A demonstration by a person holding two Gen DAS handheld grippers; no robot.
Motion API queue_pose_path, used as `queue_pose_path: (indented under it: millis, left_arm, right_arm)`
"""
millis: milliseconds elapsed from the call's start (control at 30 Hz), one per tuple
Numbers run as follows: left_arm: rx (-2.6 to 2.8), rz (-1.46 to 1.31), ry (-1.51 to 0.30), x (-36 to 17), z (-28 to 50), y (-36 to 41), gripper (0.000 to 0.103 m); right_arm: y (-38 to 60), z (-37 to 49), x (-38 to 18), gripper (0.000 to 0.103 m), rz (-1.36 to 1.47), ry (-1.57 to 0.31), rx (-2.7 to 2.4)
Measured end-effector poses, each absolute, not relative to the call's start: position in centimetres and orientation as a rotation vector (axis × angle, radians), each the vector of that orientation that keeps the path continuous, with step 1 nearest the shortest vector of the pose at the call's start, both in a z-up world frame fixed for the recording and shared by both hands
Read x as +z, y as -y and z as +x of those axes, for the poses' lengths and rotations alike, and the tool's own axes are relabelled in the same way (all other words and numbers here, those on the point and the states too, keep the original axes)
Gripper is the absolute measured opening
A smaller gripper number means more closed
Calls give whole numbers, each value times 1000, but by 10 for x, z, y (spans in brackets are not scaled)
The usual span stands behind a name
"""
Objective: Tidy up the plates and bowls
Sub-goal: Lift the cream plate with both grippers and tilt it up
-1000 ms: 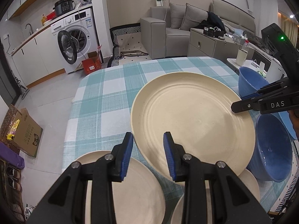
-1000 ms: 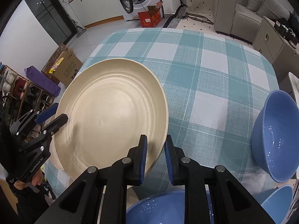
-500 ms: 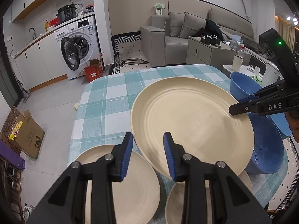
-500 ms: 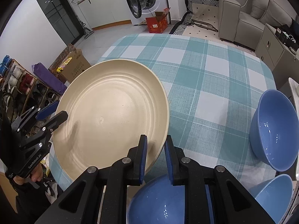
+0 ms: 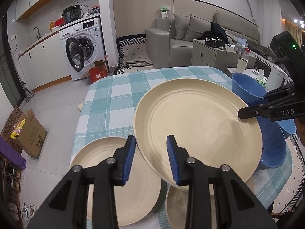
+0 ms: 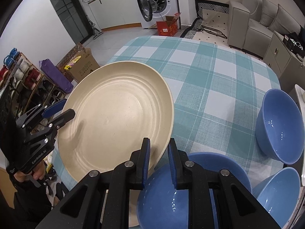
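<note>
Holding the big cream plate [image 5: 198,126] up off the table [image 6: 209,76] w/ both grippers, one on each side of the rim. Left gripper [image 5: 151,158] has its blue pads narrow, pinching the near rim; right gripper [image 6: 158,160] is clamped tight on the opposite rim, jaws as close as they go. Plate sits tilted, above the checked cloth and partly over a smaller cream plate [image 5: 106,171] lying flat at the table edge. Blue bowls [image 6: 278,126] stand to the right side, one right under the right gripper.

Handling, prob: plate looks stiff, hard, fairly light for its size, smooth and a bit slick, so pads could slide on the thin rim. Best hold is the raised rim at two opposite pts, as now. Chips or cracks if dropped or knocked on a bowl, so set down flat and gently.
</note>
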State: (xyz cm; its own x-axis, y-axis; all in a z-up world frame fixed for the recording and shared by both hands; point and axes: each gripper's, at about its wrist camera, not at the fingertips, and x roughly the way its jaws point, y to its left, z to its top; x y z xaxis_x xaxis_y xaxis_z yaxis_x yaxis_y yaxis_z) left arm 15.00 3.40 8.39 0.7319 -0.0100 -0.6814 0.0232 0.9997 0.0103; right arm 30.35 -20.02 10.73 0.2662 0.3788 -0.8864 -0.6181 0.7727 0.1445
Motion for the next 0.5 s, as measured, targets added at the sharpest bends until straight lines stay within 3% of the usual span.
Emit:
queue_pose_path:
  millis: [500]
  left_arm:
    - [-9,19,-753,74,125,-36,32]
  right_arm:
    - [201,263,100,19,-294,-1086,733]
